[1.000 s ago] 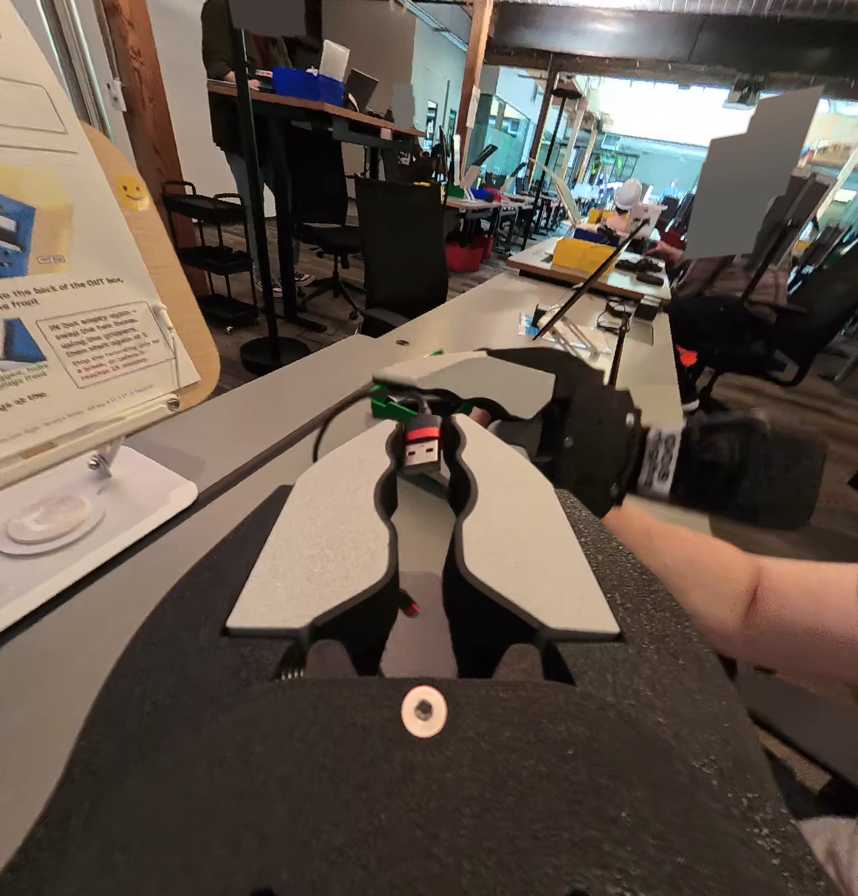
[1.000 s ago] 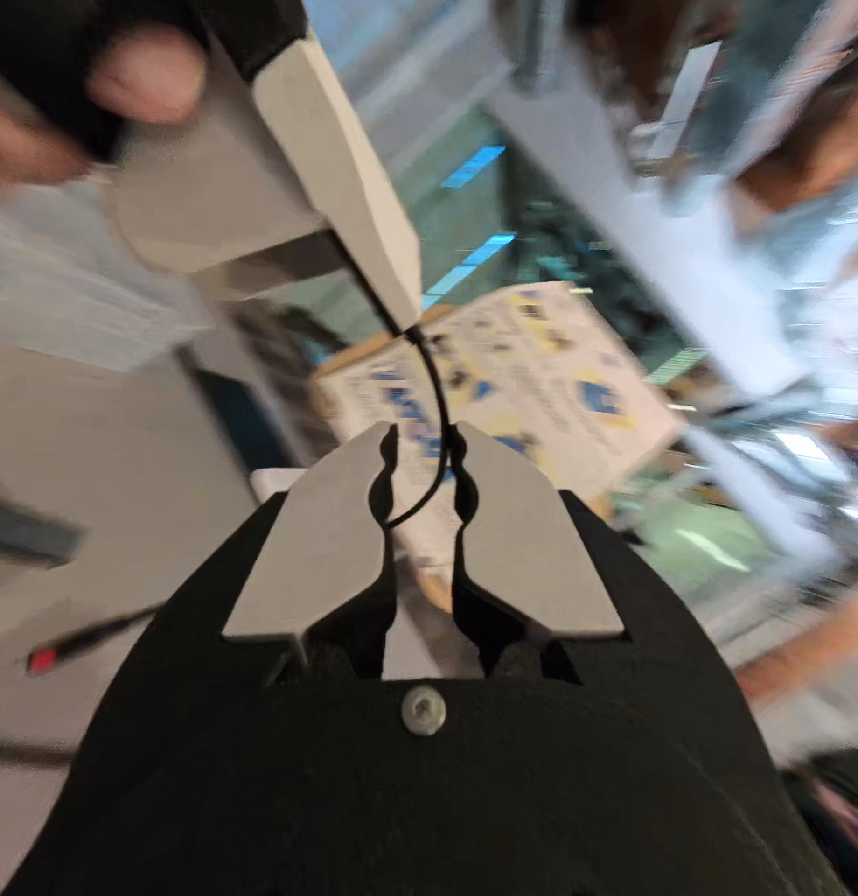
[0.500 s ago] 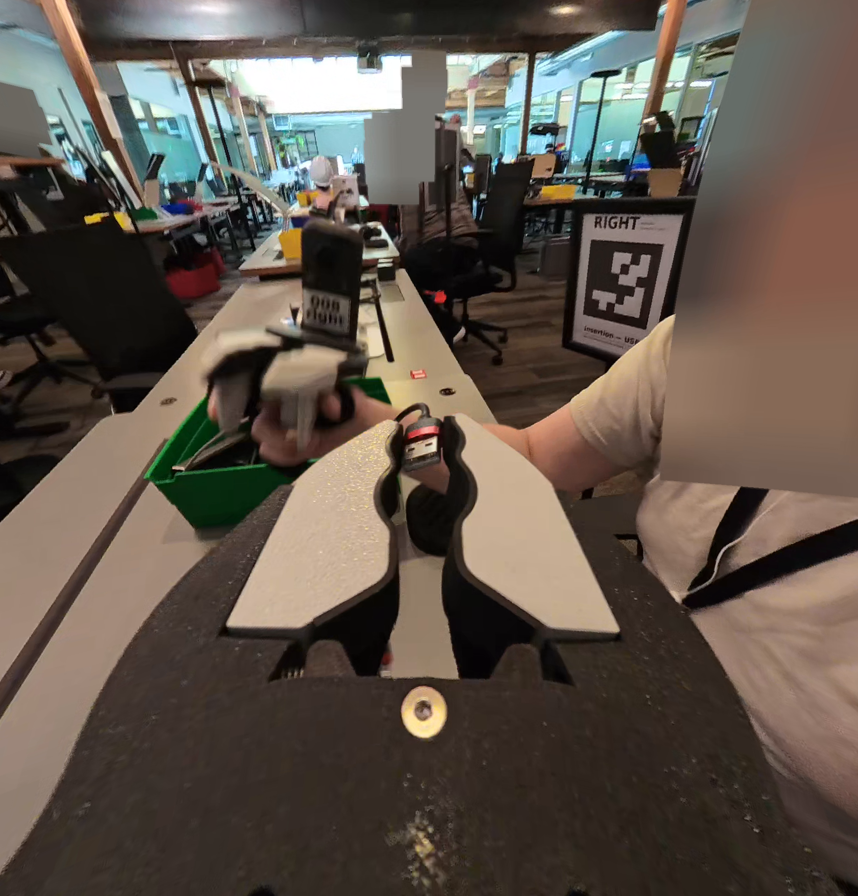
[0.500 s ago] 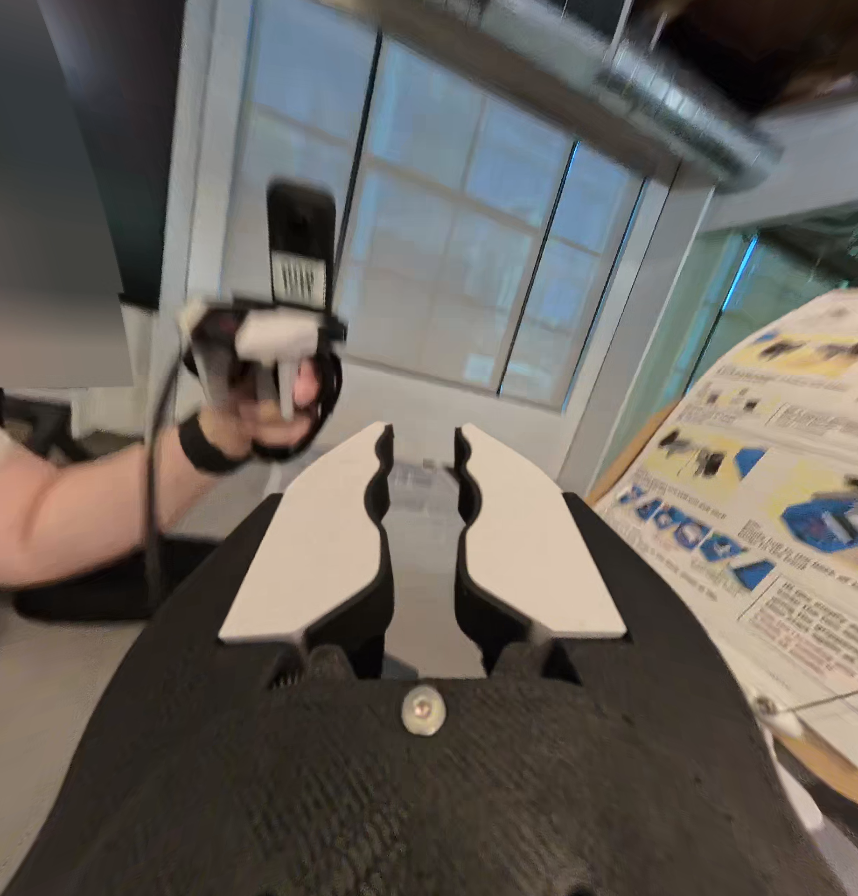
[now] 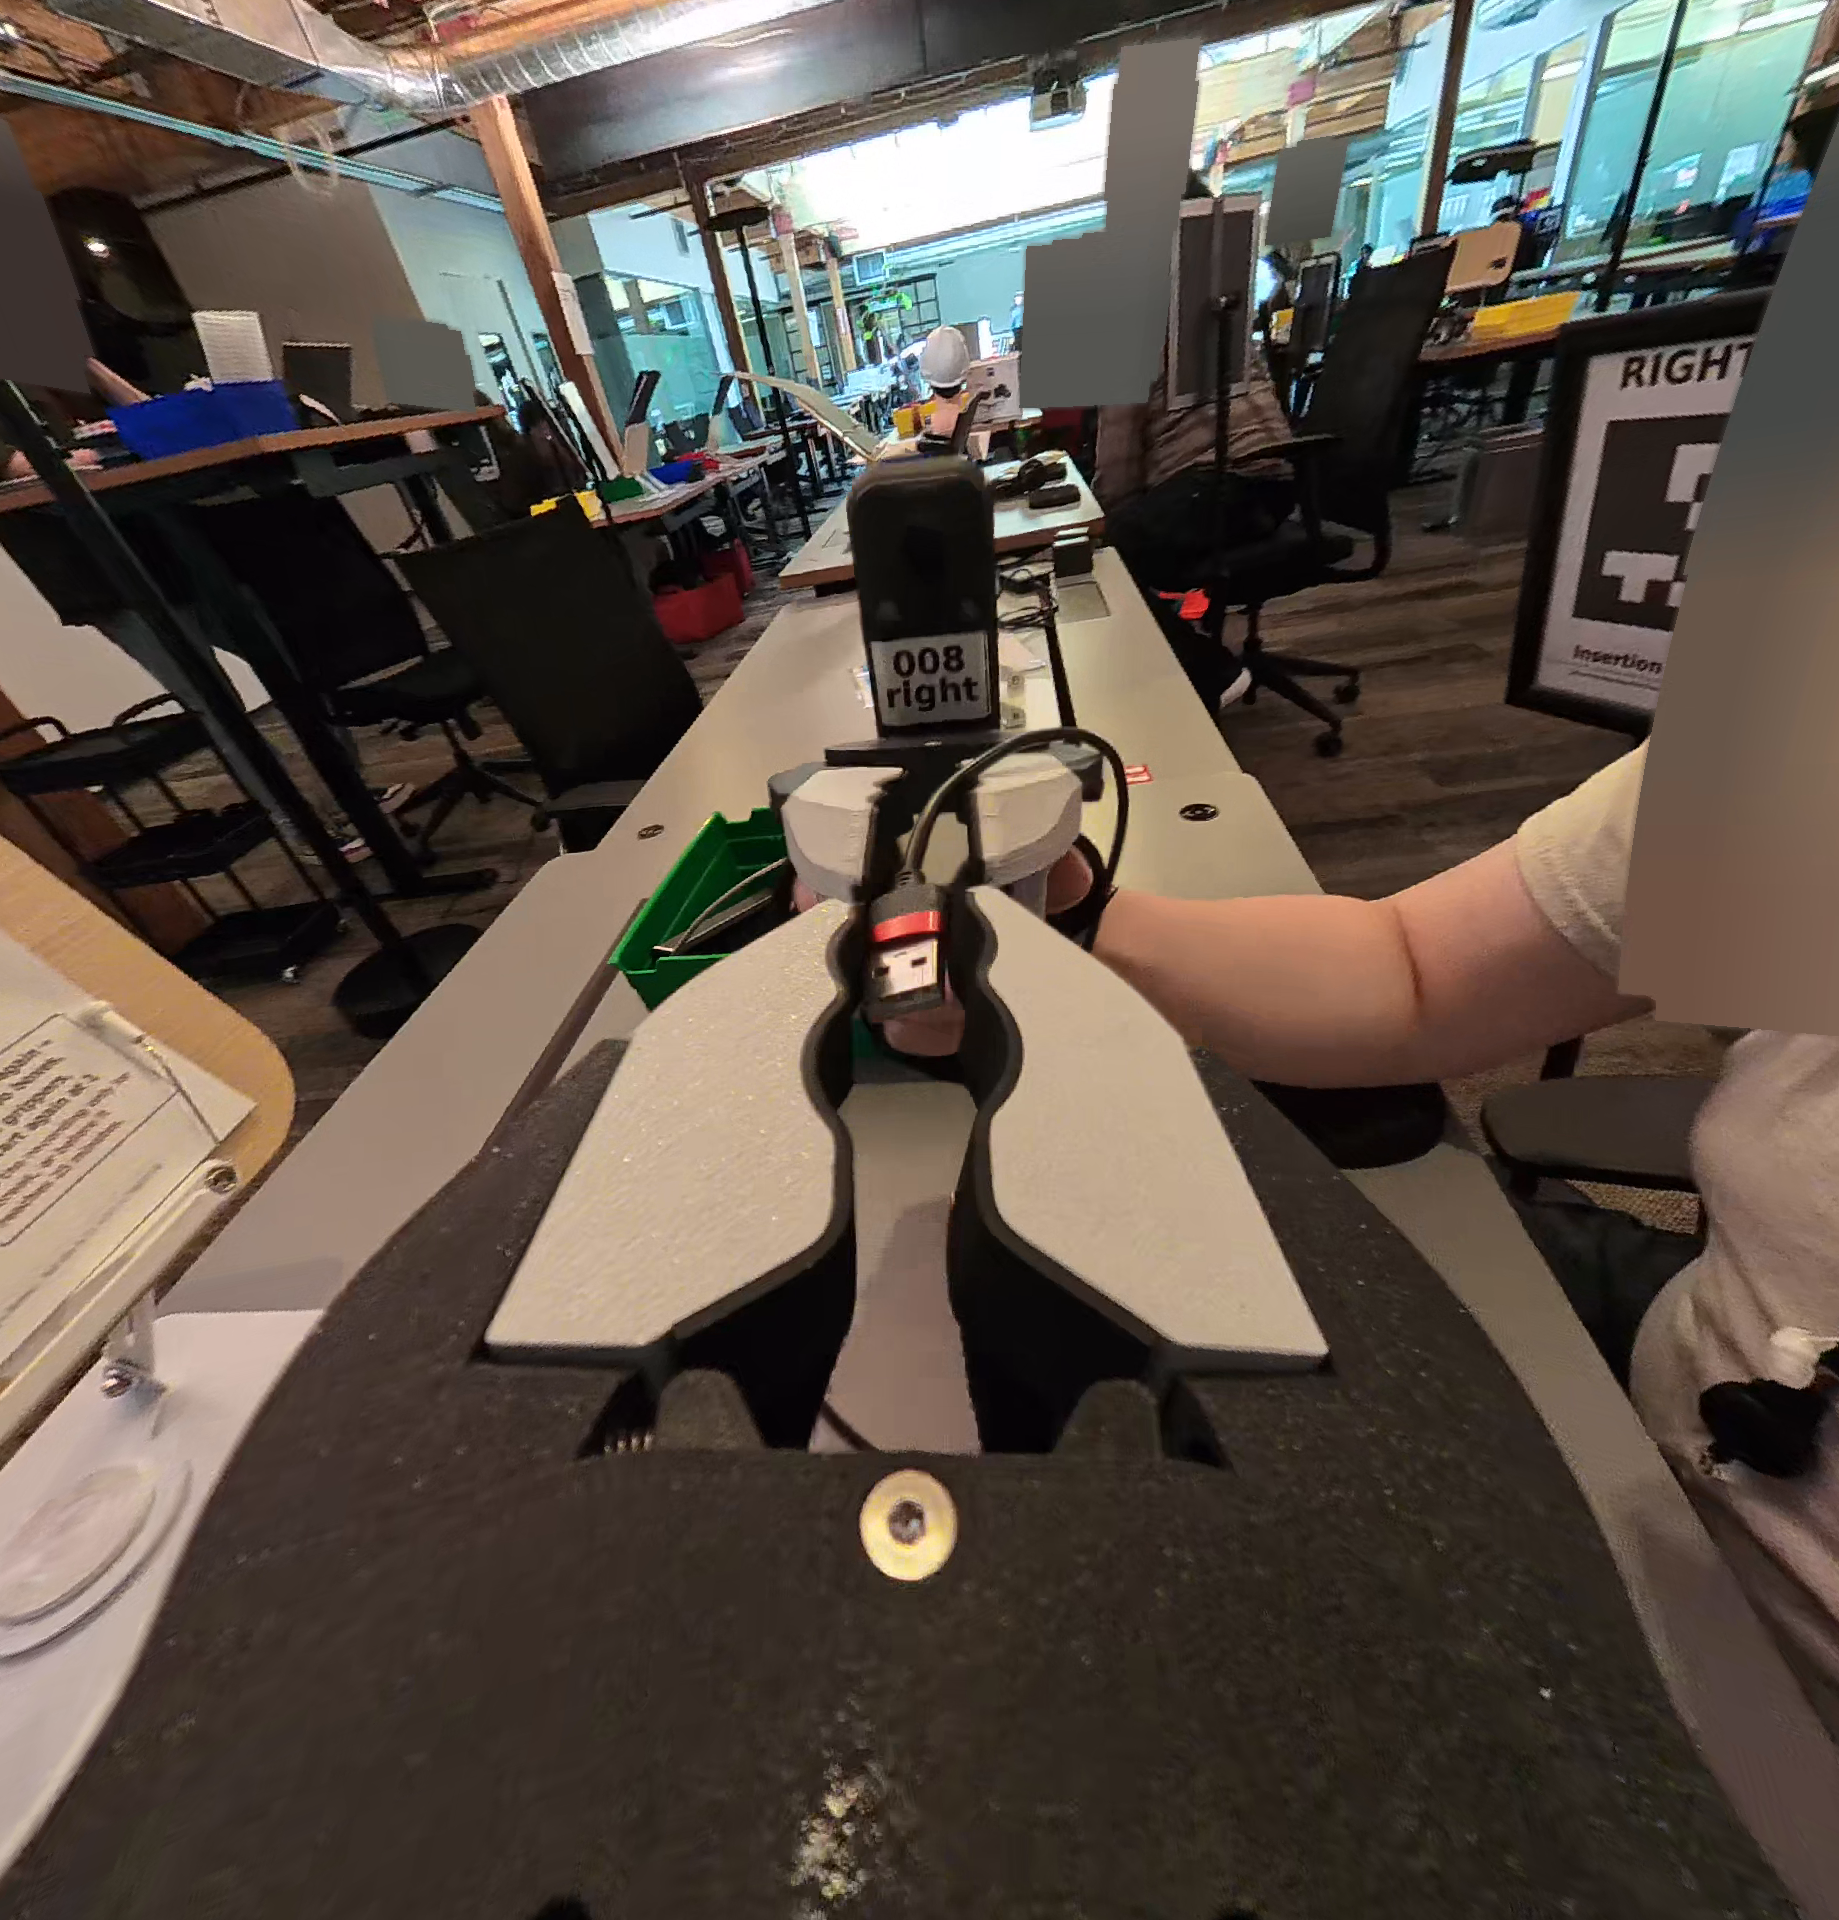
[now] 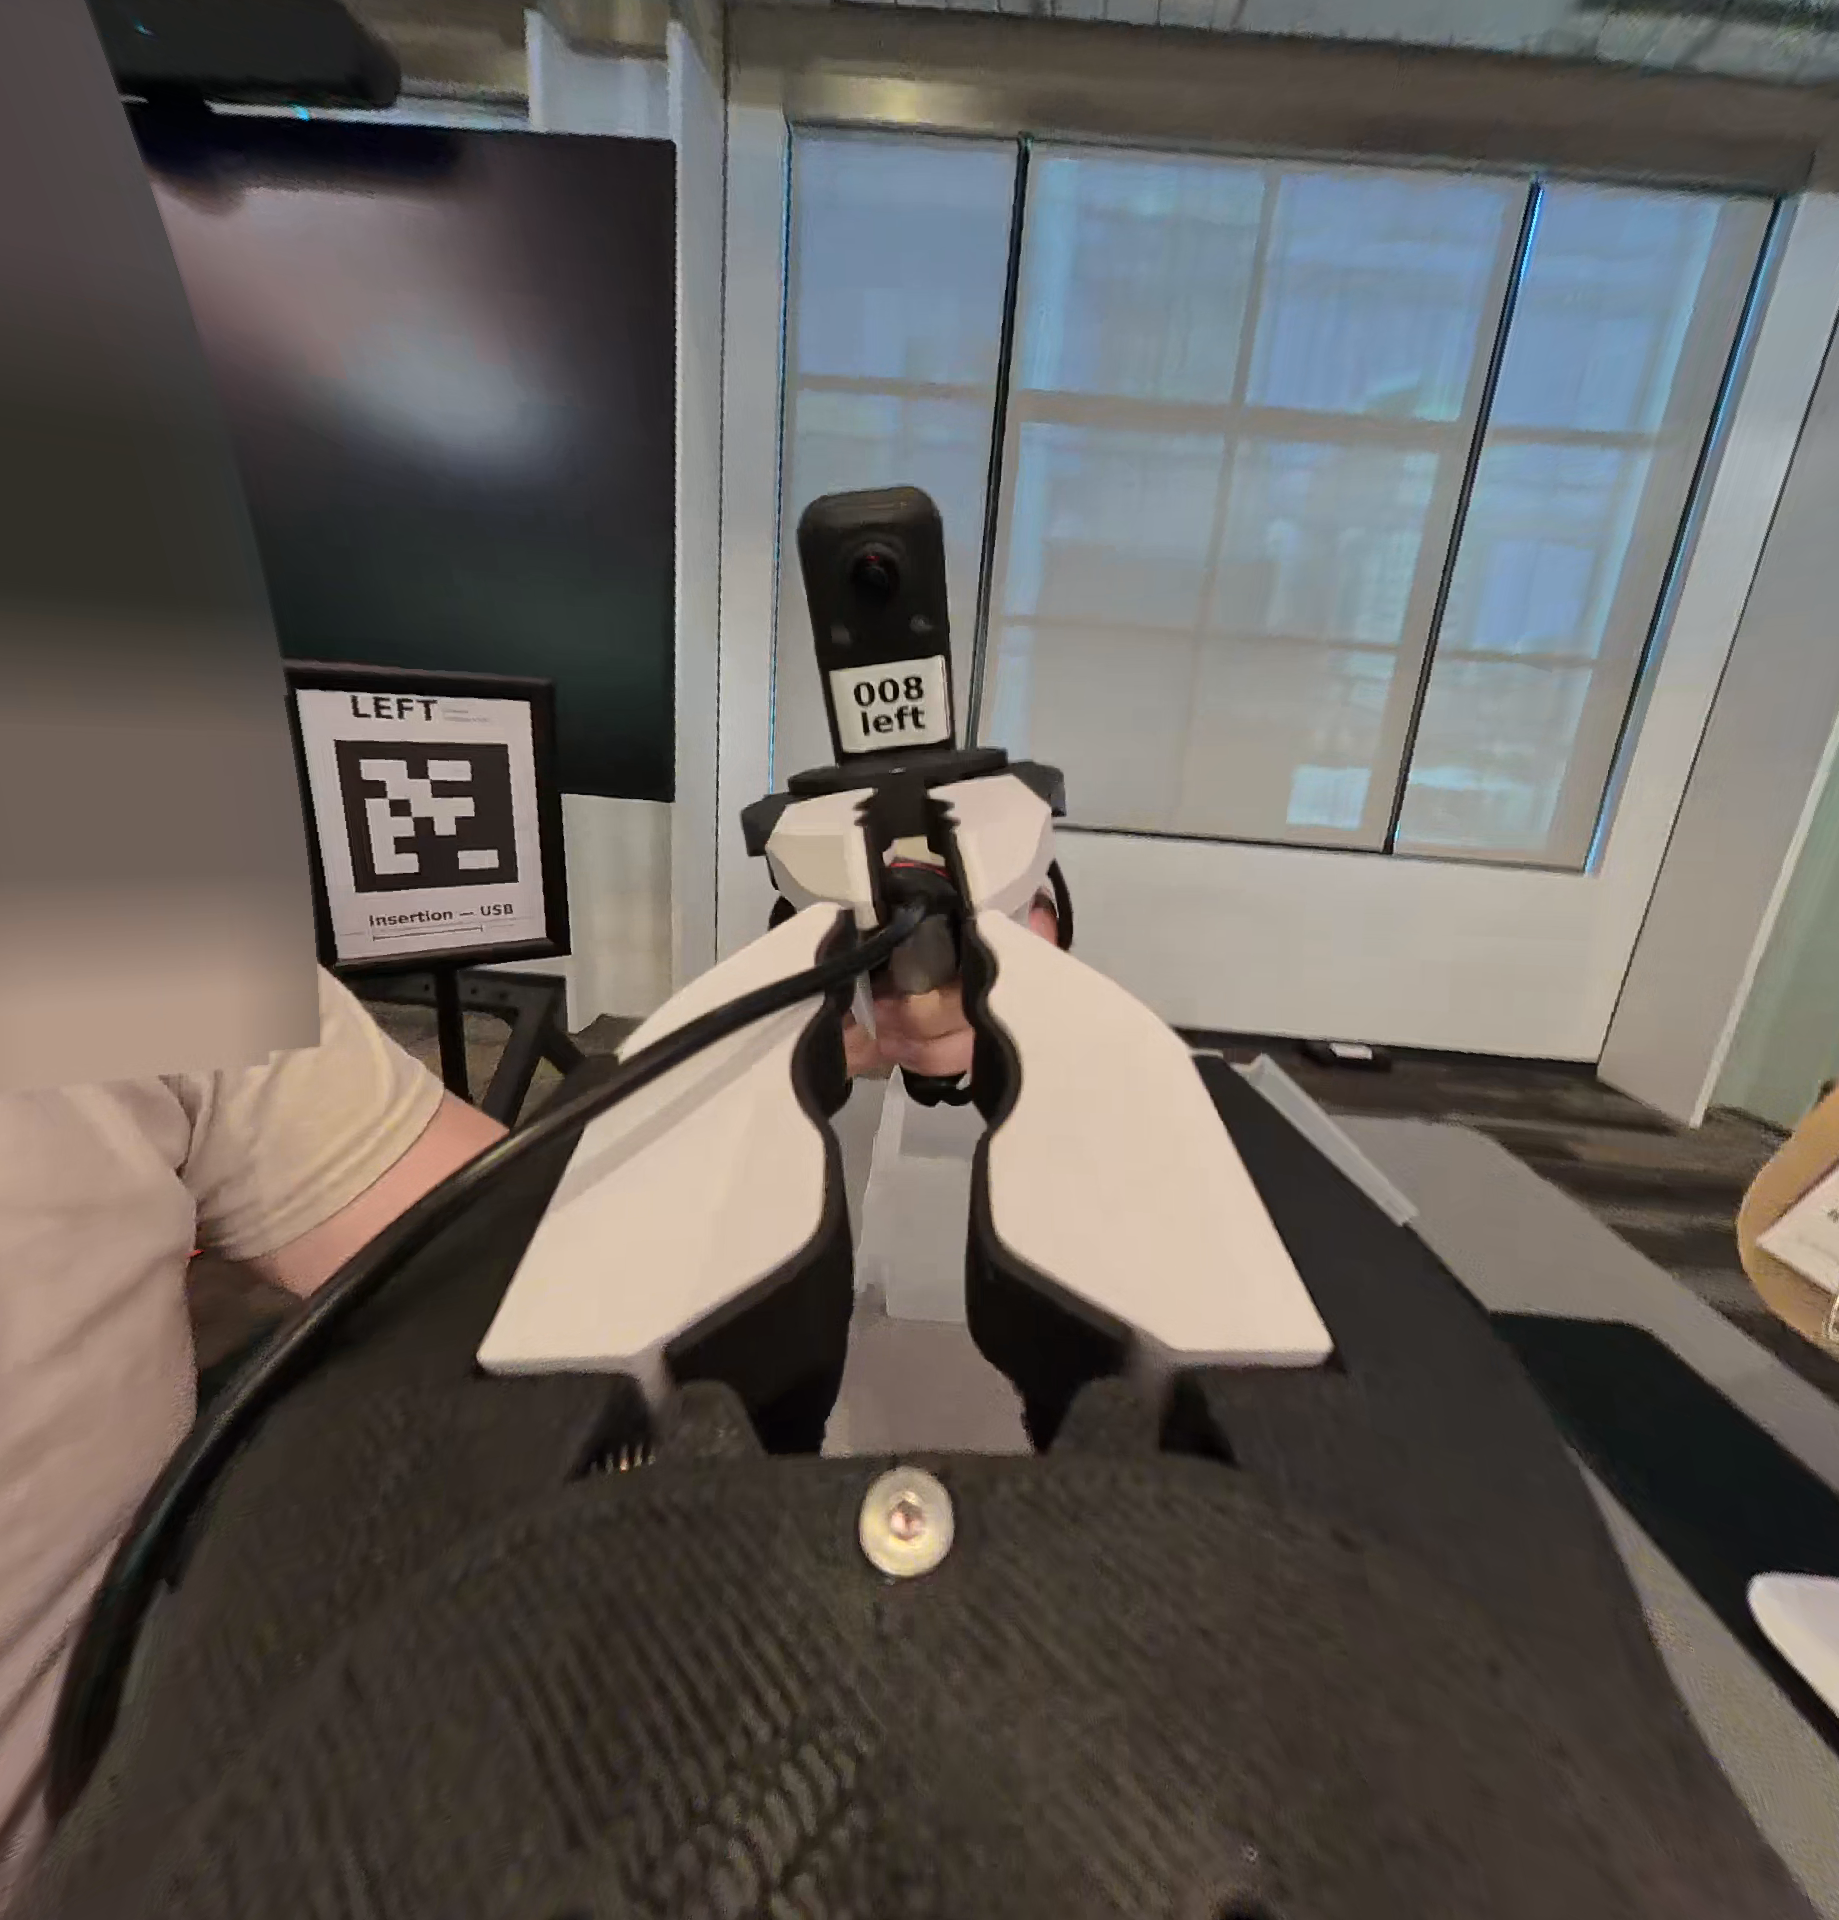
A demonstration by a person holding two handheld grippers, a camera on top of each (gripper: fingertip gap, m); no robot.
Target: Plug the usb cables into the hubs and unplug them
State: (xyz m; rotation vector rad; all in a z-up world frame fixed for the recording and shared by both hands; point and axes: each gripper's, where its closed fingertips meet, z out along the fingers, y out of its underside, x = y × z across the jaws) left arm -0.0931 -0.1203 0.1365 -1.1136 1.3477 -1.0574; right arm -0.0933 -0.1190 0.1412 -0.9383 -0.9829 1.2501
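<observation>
Left gripper (image 5: 907,961) pinching USB plug (image 5: 904,961), metal end toward camera, cable (image 5: 1008,769) looping at 12 o'clock. Right gripper (image 6: 907,971) tips slightly apart, cable crossing left tip. Green bin (image 5: 686,914) at 10 o'clock on table (image 5: 1154,727).

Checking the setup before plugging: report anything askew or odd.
The black USB plug with a red band, clamped in the left gripper, has its metal end pointing back at the camera. No hub is in view. The right gripper straddles the black cable.
</observation>
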